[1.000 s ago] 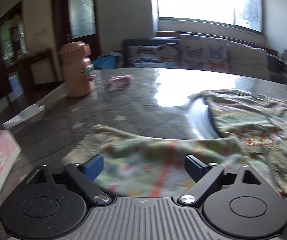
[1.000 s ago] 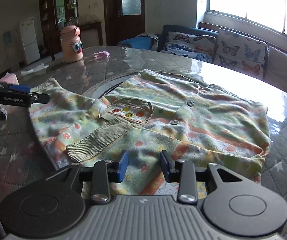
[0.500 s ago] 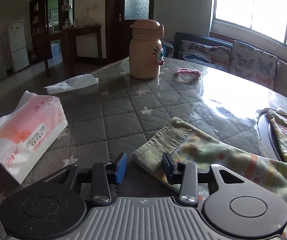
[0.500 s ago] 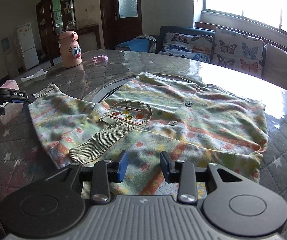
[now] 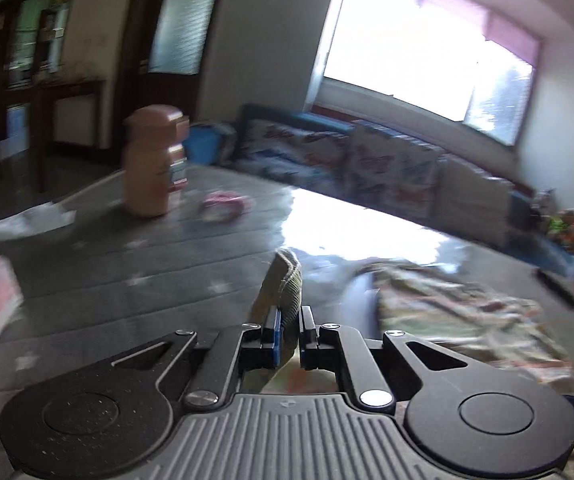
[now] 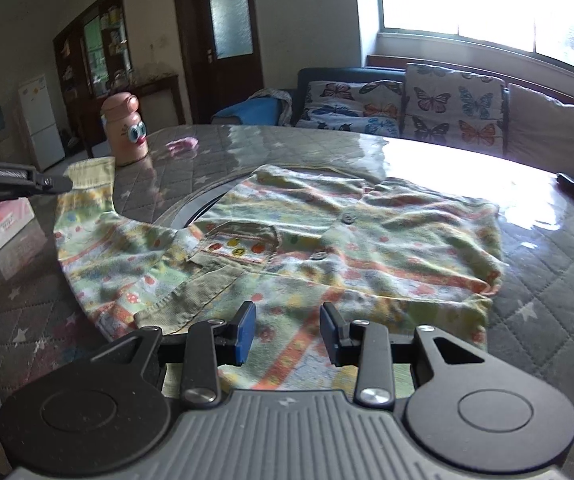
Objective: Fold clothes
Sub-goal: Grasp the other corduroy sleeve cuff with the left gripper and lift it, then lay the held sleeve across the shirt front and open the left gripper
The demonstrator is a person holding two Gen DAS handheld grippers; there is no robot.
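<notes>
The patterned shirt (image 6: 327, 240) lies spread across the middle of the right wrist view on the quilted worktop (image 6: 547, 280), its sleeve cuff (image 5: 285, 292) lifted at the left edge. The left tool (image 5: 289, 330) is closing its jaws onto that ribbed cuff, which sits pinched between the blue pads. The right tool (image 6: 287, 334) hangs at bottom centre over the shirt's near hem, jaws partly apart with nothing gripped; a pink bottle (image 6: 123, 130) stands at upper left.

A home living and dining room.
A sofa (image 6: 427, 108) with butterfly cushions sits under the window (image 6: 483, 4) at upper right; a fridge (image 6: 41, 120) and wooden cabinet (image 6: 95, 52) stand at left.
</notes>
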